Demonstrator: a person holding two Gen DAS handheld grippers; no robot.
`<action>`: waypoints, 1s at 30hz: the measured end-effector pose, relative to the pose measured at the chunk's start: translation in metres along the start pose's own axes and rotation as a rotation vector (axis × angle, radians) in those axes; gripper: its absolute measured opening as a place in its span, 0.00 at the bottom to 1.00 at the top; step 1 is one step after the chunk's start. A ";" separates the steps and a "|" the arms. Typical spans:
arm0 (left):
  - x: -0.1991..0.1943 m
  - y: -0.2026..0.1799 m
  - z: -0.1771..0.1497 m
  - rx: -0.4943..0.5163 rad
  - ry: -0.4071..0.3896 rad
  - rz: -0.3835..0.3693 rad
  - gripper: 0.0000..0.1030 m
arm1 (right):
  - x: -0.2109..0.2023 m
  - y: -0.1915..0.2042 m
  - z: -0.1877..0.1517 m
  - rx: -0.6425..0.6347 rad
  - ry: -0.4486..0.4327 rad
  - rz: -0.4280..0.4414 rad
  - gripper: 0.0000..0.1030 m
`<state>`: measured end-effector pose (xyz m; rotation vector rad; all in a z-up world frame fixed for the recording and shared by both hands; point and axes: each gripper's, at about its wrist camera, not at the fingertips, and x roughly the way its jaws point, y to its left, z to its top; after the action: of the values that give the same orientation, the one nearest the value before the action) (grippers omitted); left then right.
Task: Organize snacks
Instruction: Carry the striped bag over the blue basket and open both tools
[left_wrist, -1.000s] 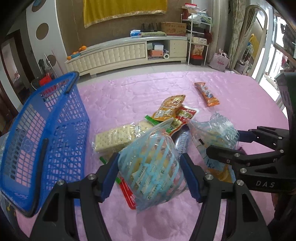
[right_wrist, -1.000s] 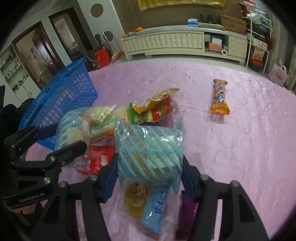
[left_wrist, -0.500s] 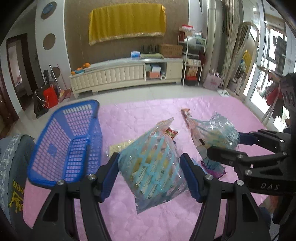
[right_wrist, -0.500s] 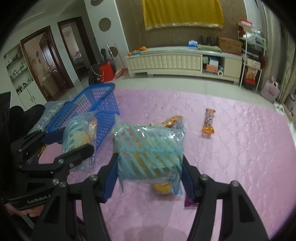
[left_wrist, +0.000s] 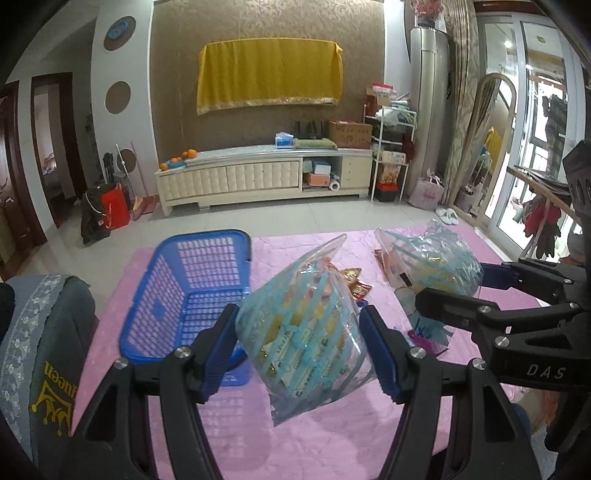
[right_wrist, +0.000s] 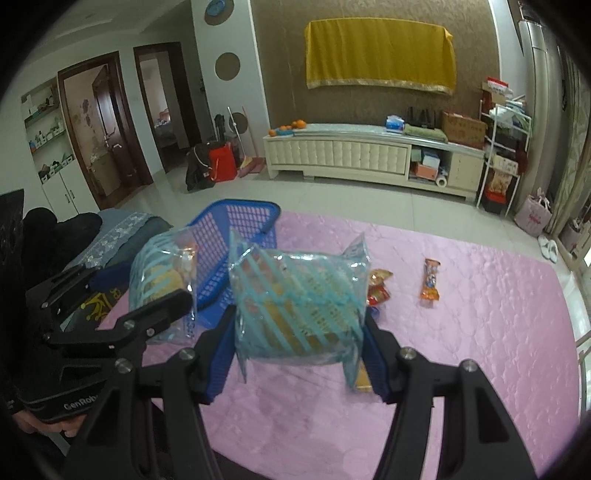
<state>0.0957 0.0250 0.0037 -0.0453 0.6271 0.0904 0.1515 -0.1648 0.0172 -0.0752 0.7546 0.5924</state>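
My left gripper (left_wrist: 299, 347) is shut on a clear snack bag with light-blue stripes (left_wrist: 303, 332) and holds it high above the pink table. My right gripper (right_wrist: 301, 350) is shut on a second striped snack bag (right_wrist: 299, 299), also held up. In the left wrist view the right gripper and its bag (left_wrist: 432, 262) are to the right. In the right wrist view the left gripper's bag (right_wrist: 162, 273) is to the left. The blue mesh basket (left_wrist: 192, 291) lies on the table's left, also in the right wrist view (right_wrist: 236, 236).
Loose snacks lie on the pink tablecloth (right_wrist: 461, 332): an orange bar (right_wrist: 430, 284), red and gold packets (right_wrist: 378, 290), a blue-and-purple packet (left_wrist: 428, 328). A grey cushioned chair (left_wrist: 44, 339) stands at the table's left edge. A white cabinet (left_wrist: 258, 177) stands beyond.
Both grippers have lifted their striped bags up off the snack pile and away from the table. The table and basket now appear lower and farther away.
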 end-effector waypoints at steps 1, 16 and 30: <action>-0.001 0.002 0.001 0.001 -0.004 0.002 0.62 | 0.001 0.005 0.002 0.000 -0.003 0.004 0.64; 0.000 0.086 0.022 -0.052 -0.011 0.035 0.62 | 0.045 0.077 0.043 -0.099 -0.005 0.037 0.64; 0.044 0.128 0.053 -0.044 0.049 0.035 0.62 | 0.115 0.089 0.089 -0.137 0.067 0.093 0.64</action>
<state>0.1494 0.1589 0.0192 -0.0789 0.6755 0.1376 0.2259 -0.0113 0.0193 -0.1877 0.7847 0.7325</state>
